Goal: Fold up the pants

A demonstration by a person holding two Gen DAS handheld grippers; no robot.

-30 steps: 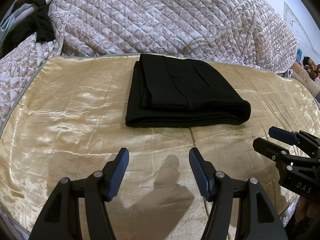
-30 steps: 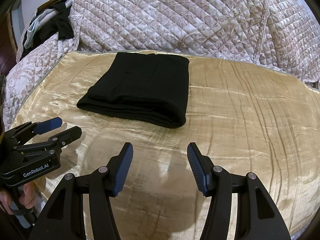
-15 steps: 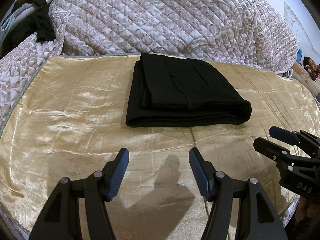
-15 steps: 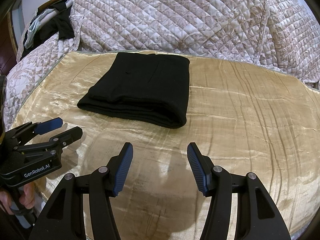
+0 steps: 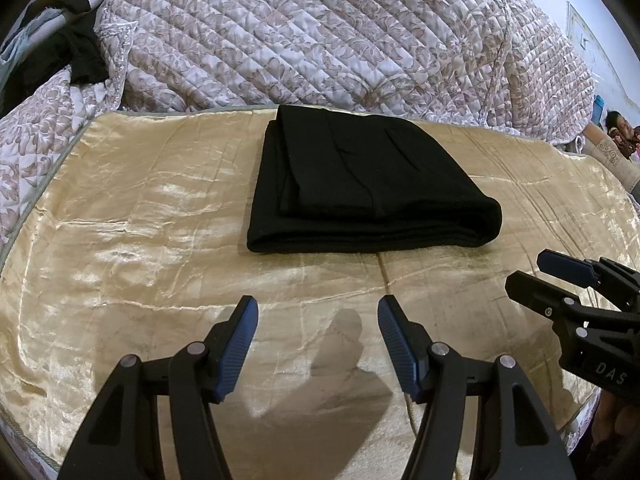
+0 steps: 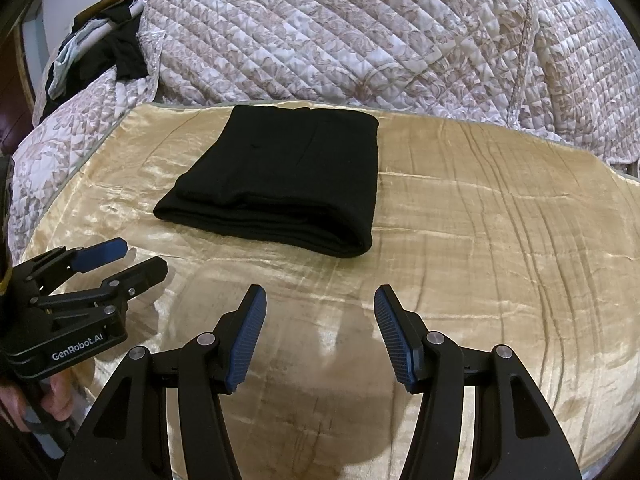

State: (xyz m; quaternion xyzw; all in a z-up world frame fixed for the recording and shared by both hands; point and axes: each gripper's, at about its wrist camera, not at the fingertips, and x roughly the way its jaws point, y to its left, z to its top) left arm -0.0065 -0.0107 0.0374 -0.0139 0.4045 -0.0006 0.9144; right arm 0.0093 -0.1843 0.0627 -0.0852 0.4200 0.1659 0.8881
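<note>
The black pants point(image 5: 360, 184) lie folded into a compact rectangle on the golden satin sheet point(image 5: 140, 208), seen also in the right wrist view point(image 6: 288, 184). My left gripper point(image 5: 318, 312) is open and empty, held well in front of the pants. My right gripper point(image 6: 320, 304) is open and empty too, in front of the pants' right end. Each gripper shows in the other's view: the right one point(image 5: 532, 272) at the right edge, the left one point(image 6: 136, 260) at the left edge. Neither touches the pants.
A quilted floral bedspread point(image 5: 320, 32) is heaped behind the sheet. Dark clothing point(image 6: 124, 60) lies at the far left on it. The sheet's edge point(image 6: 600, 160) curves round at the right. A person point(image 5: 620, 132) shows at the far right.
</note>
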